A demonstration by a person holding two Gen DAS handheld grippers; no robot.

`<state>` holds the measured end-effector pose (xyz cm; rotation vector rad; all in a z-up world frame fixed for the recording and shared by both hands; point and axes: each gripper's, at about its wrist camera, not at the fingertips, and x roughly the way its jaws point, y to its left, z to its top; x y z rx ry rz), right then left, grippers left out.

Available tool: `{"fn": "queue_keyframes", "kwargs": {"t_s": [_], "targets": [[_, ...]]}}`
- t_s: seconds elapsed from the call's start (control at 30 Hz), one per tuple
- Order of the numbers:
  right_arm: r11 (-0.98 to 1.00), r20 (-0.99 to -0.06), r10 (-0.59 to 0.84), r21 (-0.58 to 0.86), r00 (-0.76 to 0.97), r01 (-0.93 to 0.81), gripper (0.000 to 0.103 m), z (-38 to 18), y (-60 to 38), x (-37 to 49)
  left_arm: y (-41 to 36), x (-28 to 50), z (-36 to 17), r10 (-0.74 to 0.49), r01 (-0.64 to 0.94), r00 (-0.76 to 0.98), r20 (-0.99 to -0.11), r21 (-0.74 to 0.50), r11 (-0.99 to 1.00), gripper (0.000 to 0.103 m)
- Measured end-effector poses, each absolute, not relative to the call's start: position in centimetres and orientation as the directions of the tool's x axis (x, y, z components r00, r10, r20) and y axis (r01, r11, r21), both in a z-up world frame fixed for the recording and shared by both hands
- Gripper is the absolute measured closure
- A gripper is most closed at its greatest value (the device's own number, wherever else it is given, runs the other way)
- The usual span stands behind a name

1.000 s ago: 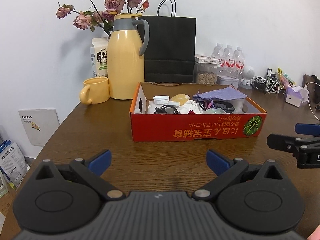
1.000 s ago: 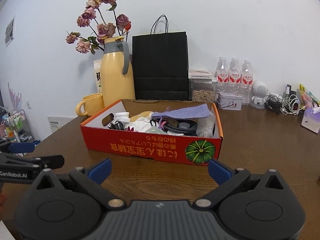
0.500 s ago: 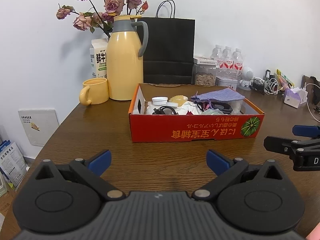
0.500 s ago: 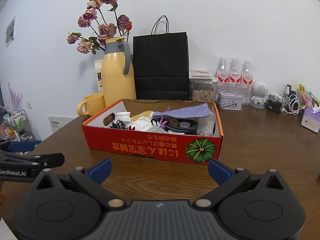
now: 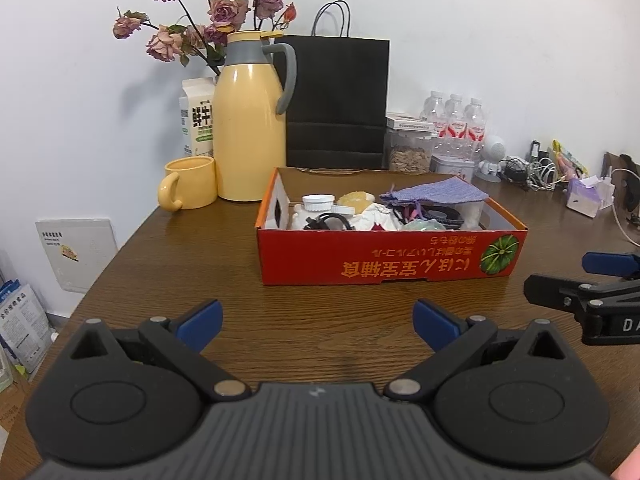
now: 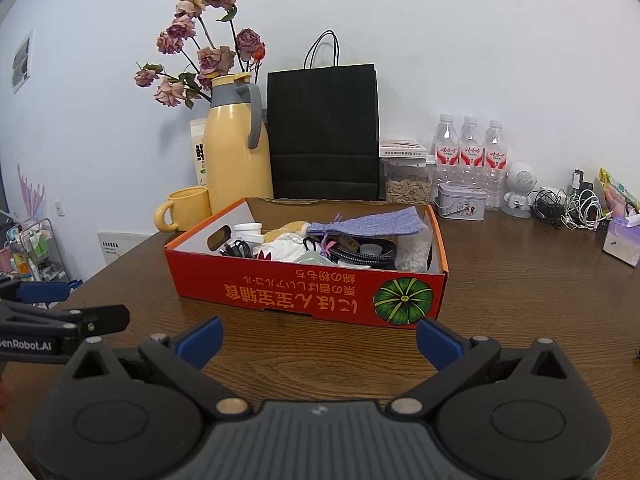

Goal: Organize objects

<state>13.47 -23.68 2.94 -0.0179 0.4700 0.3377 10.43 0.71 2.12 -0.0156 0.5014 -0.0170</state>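
The left tool is held wide apart above the table, nothing between its blue fingertips; the right tool is likewise spread wide and empty; the red box is set mid-table just ahead of both, filled with a purple cloth, white jars and black cables; a yellow jug and mug are stood behind it.

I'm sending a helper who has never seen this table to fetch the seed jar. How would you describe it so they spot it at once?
Find the tall black paper bag against the wall behind the red box. Just right of it stands the clear seed jar, partly filled with pale seeds. Unlike the water bottles beside it, it is squat, with a flat white lid and a small box on top.
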Motion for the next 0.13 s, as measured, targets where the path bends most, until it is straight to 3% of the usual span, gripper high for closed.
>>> {"fn": "queue_keyframes", "kwargs": {"t_s": [0.13], "targets": [[0.944,-0.449,0.315,0.060,0.836,-0.323,0.000,2.94,-23.67,13.44,0.70,10.42,2.08,-0.014,0.009,0.877,-0.480,-0.014,1.000,0.000]]}}
